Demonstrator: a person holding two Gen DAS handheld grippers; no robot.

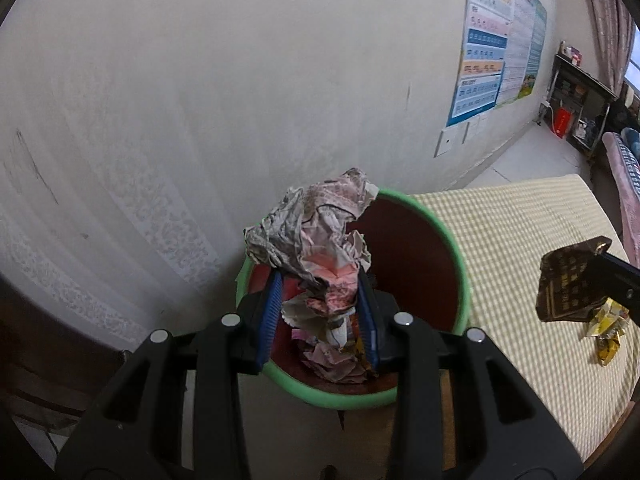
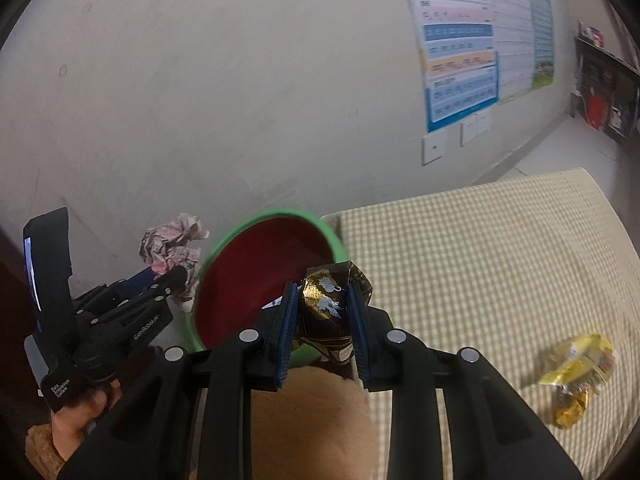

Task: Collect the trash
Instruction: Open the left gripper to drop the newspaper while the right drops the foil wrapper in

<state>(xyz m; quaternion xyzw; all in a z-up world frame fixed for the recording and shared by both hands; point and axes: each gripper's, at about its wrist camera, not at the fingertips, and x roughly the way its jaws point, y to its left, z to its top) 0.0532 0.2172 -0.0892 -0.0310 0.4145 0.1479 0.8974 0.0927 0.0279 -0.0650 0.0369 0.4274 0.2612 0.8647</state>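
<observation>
My left gripper (image 1: 320,280) is shut on a crumpled pink-and-grey paper wad (image 1: 316,224) and holds it over the red trash bin with a green rim (image 1: 460,264); more trash lies inside the bin. It also shows in the right wrist view (image 2: 176,276), with the wad (image 2: 170,246) just left of the bin (image 2: 260,280). My right gripper (image 2: 323,292) is shut on a dark brown and gold wrapper (image 2: 326,306) at the bin's right rim. The wrapper also shows in the left wrist view (image 1: 568,284). A yellow wrapper (image 2: 576,376) lies on the checked tablecloth.
The table with the green-checked cloth (image 2: 480,260) stands right of the bin, against a pale wall. Posters (image 2: 472,40) hang on the wall. A dark shelf unit (image 1: 580,100) stands far back right. A wall socket plate (image 2: 434,148) sits low on the wall.
</observation>
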